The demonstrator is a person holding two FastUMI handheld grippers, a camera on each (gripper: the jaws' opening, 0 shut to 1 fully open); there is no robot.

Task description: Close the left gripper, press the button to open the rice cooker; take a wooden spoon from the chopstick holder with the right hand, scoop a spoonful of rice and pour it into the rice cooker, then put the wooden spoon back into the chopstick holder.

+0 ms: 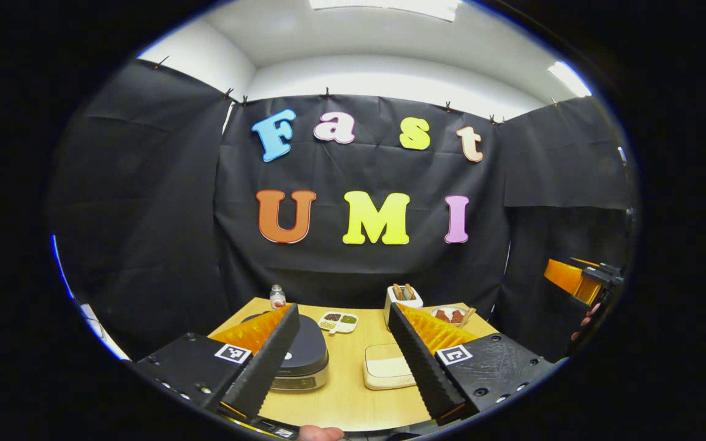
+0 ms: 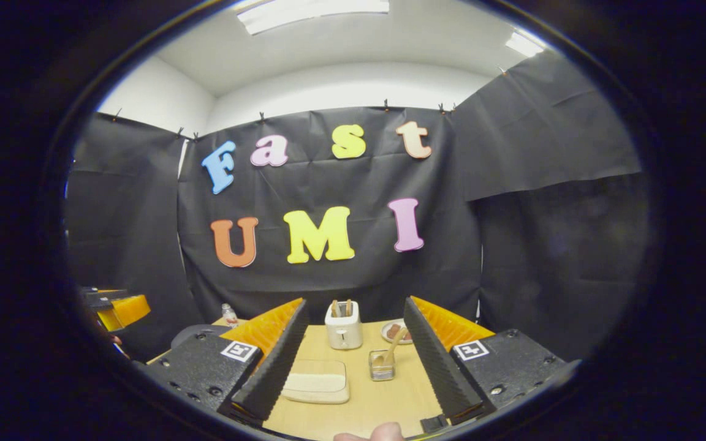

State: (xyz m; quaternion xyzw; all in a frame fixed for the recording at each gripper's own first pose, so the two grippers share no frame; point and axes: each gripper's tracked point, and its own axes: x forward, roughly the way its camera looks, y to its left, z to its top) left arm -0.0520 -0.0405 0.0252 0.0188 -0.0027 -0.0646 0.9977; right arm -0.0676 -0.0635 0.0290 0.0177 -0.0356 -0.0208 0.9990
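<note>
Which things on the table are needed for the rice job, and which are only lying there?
Needed:
- rice cooker, lid down
- wooden spoon in its chopstick holder
- left gripper, open
- right gripper, open

Only lying there:
- toaster
- small bottle
- divided dish
- plate of food
- flat cream container

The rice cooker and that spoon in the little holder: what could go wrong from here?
1. The left gripper is open; unless closed, its spread fingers may miss the rice cooker button.
2. The wooden spoon leans in a small chopstick holder; pulling it sideways could tip the holder.
3. The toaster stands close behind, easy to bump.
</note>
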